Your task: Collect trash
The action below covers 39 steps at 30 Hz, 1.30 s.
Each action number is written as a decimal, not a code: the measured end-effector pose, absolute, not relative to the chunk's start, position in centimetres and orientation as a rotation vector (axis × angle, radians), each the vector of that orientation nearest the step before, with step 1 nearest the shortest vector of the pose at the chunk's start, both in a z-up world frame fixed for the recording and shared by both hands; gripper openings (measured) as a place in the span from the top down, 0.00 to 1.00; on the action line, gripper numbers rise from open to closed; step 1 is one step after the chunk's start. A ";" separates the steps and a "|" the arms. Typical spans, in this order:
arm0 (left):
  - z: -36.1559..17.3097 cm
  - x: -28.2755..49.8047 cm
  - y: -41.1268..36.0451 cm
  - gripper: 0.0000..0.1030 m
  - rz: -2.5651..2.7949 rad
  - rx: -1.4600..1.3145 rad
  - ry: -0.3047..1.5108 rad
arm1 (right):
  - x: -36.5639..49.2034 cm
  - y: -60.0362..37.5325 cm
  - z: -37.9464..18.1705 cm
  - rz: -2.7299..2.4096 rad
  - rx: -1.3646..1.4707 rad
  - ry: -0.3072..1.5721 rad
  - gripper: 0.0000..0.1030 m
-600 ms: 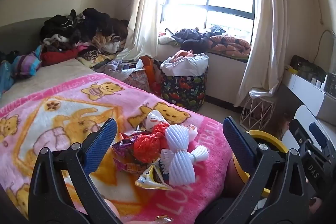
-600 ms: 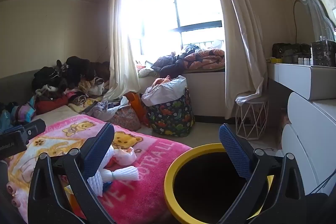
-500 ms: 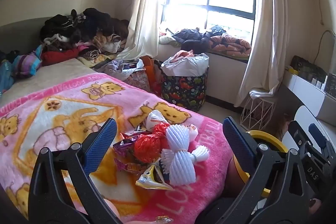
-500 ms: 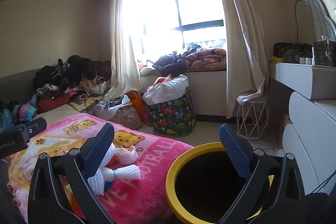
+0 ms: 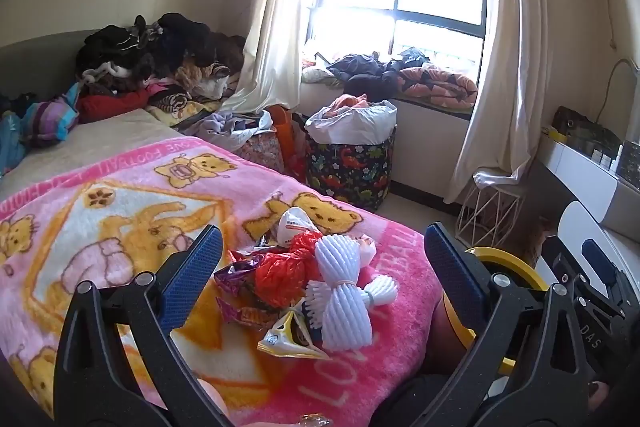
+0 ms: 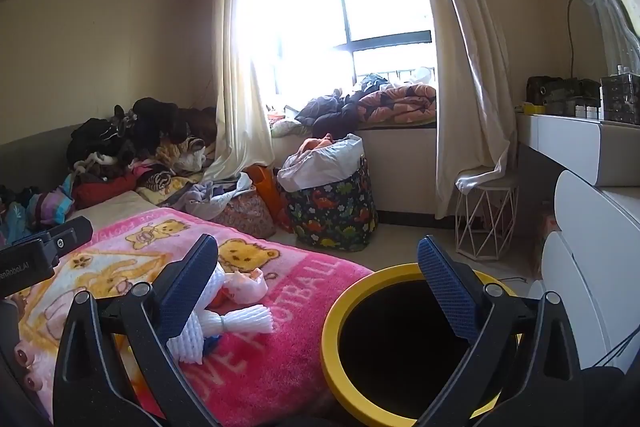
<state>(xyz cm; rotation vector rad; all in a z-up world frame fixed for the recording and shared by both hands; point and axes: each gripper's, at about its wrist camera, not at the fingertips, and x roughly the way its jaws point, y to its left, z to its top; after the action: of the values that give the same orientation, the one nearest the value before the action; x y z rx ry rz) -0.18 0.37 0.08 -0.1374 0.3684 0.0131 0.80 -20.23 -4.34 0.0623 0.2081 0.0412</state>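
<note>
The left gripper [image 5: 322, 275] is hanging over the pink blanket [image 5: 120, 195] on the bed, its fingers [image 5: 192, 277] spread as wide as they go and gripping nothing. The trash is lying on the blanket between those fingers, touching neither: a white foam net [image 5: 346, 293] at the centre, a red bag [image 5: 286, 271] at its 9 o'clock, a white wrapper [image 5: 294, 225] at 12 o'clock, a purple wrapper [image 5: 234, 273] further out at 9 o'clock, and a gold wrapper [image 5: 286, 339] at 7 o'clock.

The right gripper [image 6: 318, 285] is sitting above the bed's edge, fingers [image 6: 442, 293] fully apart and empty. The bin [image 6: 340, 359], yellow-rimmed and dark inside, is standing on the floor just beside the bed, below the right finger at 5 o'clock. The foam net [image 6: 236, 321] is showing at 8 o'clock, partly behind the left finger. A dinosaur-print basket [image 6: 334, 207] is standing well behind, at 12 o'clock, below the window [image 6: 360, 7].
</note>
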 end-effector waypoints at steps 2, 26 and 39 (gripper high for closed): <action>0.1 -0.2 0.3 0.10 0.011 -0.139 0.368 | 0.8 -20.4 -4.2 0.045 0.066 0.209 0.06; -0.4 0.0 0.4 0.10 0.011 -0.137 0.371 | 0.7 -20.7 -4.0 0.036 0.067 0.211 0.06; -0.4 0.0 0.4 0.10 0.009 -0.135 0.370 | 0.4 -20.7 -4.1 0.050 0.063 0.206 0.06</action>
<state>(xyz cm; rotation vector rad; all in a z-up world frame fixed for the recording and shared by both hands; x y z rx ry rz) -0.03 0.42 -0.41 -0.1353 0.3705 0.0095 0.35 -20.68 -4.12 0.0625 0.2059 0.0496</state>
